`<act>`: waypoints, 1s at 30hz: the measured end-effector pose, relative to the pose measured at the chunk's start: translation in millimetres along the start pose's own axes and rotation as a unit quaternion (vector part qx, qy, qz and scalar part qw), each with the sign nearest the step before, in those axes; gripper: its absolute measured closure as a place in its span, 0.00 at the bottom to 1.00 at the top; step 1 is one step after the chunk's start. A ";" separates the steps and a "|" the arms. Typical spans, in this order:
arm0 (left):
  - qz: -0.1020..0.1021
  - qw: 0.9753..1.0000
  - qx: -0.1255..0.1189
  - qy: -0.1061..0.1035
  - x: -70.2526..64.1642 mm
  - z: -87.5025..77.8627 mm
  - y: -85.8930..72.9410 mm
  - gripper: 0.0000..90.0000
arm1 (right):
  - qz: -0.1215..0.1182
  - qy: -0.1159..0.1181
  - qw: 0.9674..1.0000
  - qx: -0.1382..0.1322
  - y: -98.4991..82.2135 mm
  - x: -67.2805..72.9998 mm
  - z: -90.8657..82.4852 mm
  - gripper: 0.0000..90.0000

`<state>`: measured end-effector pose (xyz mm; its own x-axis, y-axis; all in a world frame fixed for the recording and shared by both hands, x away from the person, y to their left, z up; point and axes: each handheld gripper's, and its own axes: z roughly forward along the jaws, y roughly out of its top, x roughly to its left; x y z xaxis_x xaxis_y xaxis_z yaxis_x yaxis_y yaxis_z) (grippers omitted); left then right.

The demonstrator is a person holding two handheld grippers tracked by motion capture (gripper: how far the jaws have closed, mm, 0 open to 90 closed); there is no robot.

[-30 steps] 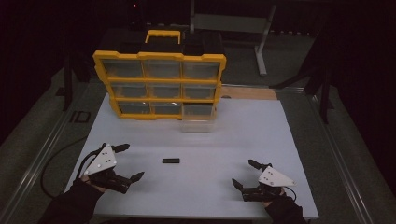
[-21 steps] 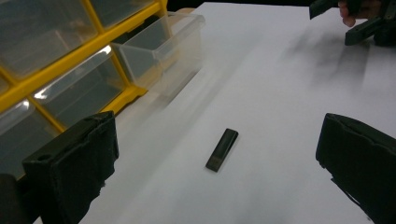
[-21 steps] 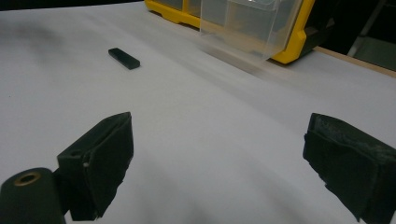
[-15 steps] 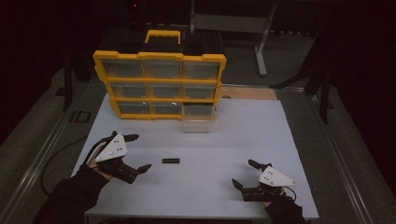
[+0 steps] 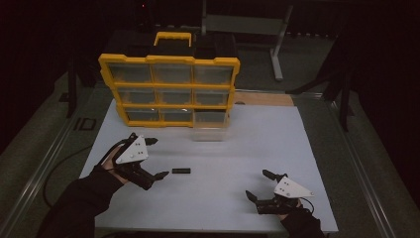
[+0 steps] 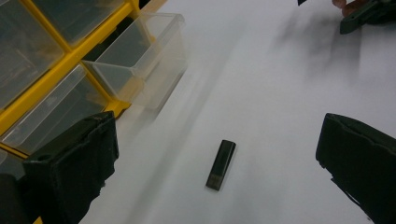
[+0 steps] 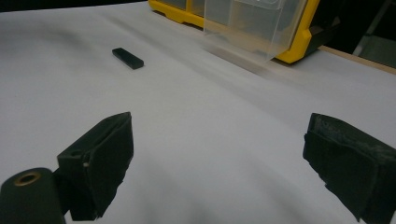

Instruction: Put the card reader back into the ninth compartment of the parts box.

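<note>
The left tongs hover with their jaws spread wide and nothing between them, low over the white worktop, and a small black stick lies flat just to their right, ahead of the jaws in the left gripper view. Beyond it a yellow drawer cabinet stands upright with one clear drawer pulled out at its lower right corner. The right tongs sit well apart, jaws also wide and empty.

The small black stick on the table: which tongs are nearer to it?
Left. The left tongs hang open just beside the black stick, which lies ahead between their jaws. The right tongs rest open far across the white table.
</note>
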<state>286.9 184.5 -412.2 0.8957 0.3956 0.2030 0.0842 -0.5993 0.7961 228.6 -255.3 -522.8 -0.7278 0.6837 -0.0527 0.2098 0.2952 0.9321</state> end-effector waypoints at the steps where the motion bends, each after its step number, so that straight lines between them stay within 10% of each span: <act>1: 0.004 1.000 0.002 0.001 0.4 1.1 1.5 0.00 | 0.000 0.000 1.000 0.000 0.1 0.2 -0.2 0.10; 30: 0.051 0.993 0.085 -0.065 4.4 59.0 19.0 0.00 | -0.006 0.008 1.000 0.005 -0.6 -0.9 2.5 0.10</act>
<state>318.2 133.8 -429.8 0.9515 0.2399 0.1927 0.0531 -0.7449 0.6650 230.8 -254.5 -524.2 -0.7408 0.6691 -0.0590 0.2071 0.3111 0.9275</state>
